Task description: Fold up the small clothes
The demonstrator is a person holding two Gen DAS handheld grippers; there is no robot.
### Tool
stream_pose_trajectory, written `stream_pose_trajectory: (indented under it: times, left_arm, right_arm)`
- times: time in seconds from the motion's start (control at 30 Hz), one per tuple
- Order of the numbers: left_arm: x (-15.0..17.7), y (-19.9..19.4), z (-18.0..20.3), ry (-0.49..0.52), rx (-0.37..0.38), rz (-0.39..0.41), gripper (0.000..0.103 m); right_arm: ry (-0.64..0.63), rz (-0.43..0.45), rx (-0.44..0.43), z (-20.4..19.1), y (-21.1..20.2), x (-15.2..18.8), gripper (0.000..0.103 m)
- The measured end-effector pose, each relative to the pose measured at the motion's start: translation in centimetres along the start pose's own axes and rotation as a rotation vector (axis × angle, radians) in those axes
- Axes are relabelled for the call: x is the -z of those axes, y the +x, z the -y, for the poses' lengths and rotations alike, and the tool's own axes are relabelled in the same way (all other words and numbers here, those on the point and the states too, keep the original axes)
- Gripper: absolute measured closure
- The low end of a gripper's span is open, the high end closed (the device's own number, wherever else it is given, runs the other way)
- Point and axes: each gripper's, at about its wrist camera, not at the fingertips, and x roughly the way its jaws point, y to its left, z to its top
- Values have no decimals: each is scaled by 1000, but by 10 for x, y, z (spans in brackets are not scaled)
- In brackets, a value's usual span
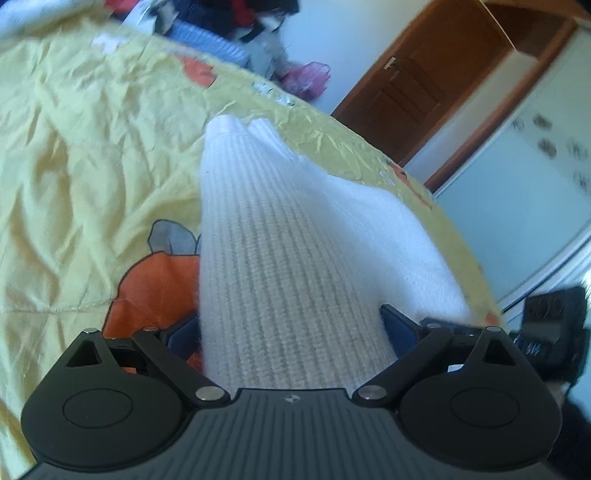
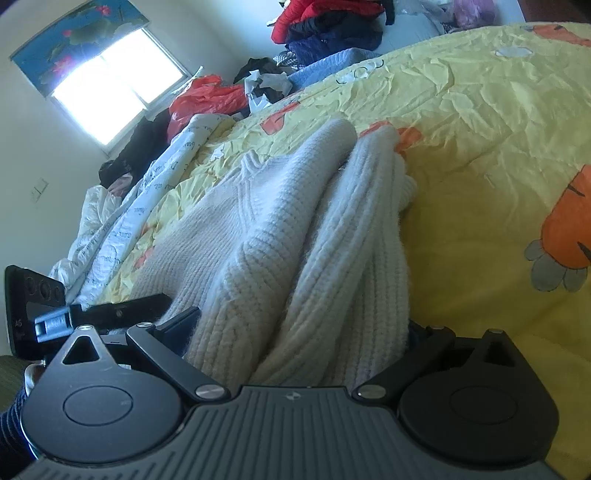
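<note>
- Left gripper (image 1: 291,332): jaws are set wide, with a thick band of the white knit sweater (image 1: 273,266) filling the gap between the blue pads (image 1: 397,326); whether the knit is actually clamped cannot be told.
- Right gripper (image 2: 301,328): jaws are spread equally wide, and bunched ribbed folds of the sweater (image 2: 295,236) are packed between them; grip cannot be confirmed here either.
- The sweater is stretched forward from both grippers and is laid on the yellow bedspread (image 1: 74,147) with orange cartoon prints.
- A small logo is moulded on each gripper body, not readable.
- Script is printed on the white quilt (image 2: 147,192) far left of the right gripper; too blurred to read.
- A clothes pile (image 2: 325,29) is seen ahead, beyond the bed.
</note>
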Motion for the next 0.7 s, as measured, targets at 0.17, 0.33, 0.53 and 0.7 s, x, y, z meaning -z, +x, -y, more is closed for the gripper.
stream_pose_trajectory:
  times: [0.17, 0.33, 0.53, 0.7]
  left_arm:
    - [-6, -1, 9, 1, -37, -25, 13]
    - [-20, -22, 27, 42, -61, -33, 42]
    - [-12, -70, 37, 54, 9, -46, 43]
    - [32, -66, 24, 51, 0, -129, 31]
  right_arm:
    - [25, -55, 10, -4, 1, -8, 28]
    - [45, -30, 12, -14, -18, -17, 44]
    - [27, -14, -95, -34, -57, 2, 45]
    - [38, -64, -76, -33, -63, 45, 45]
